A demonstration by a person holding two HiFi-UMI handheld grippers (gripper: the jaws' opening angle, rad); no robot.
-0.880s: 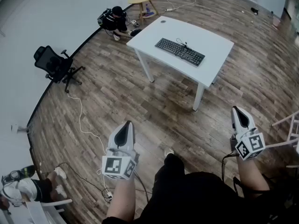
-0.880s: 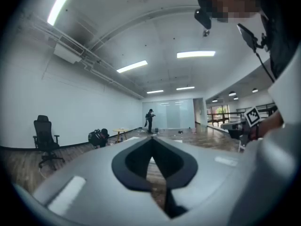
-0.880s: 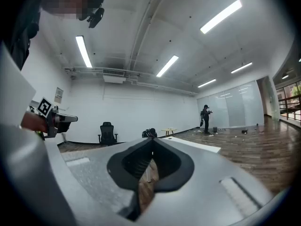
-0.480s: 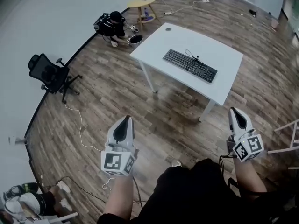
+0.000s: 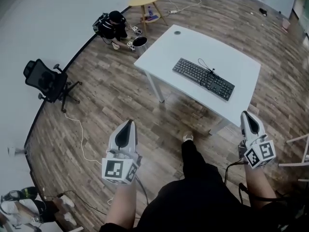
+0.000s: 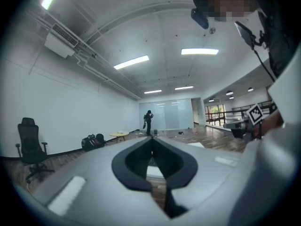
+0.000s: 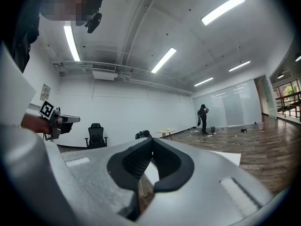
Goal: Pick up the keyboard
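A black keyboard (image 5: 203, 79) with a thin cable lies on the white table (image 5: 170, 50) ahead of me, in the head view. Well short of the table, my left gripper (image 5: 127, 126) is held over the wood floor, shut and empty. At the right, my right gripper (image 5: 248, 116) hangs just short of the table's near corner, also shut and empty. In the left gripper view the left gripper (image 6: 151, 138) shows closed jaws with a sliver of the table beyond. The right gripper (image 7: 151, 139) also shows closed jaws in its own view.
A black office chair (image 5: 45, 81) stands by the left wall. A person (image 5: 112, 24) crouches beside a bag near a small yellow round table (image 5: 146, 0). Cables trail over the floor (image 5: 111, 95). White chair legs (image 5: 295, 151) show at the right edge.
The table and keyboard have come nearer and lower in the head view as I walked toward them. Both grippers stay shut in front of me.
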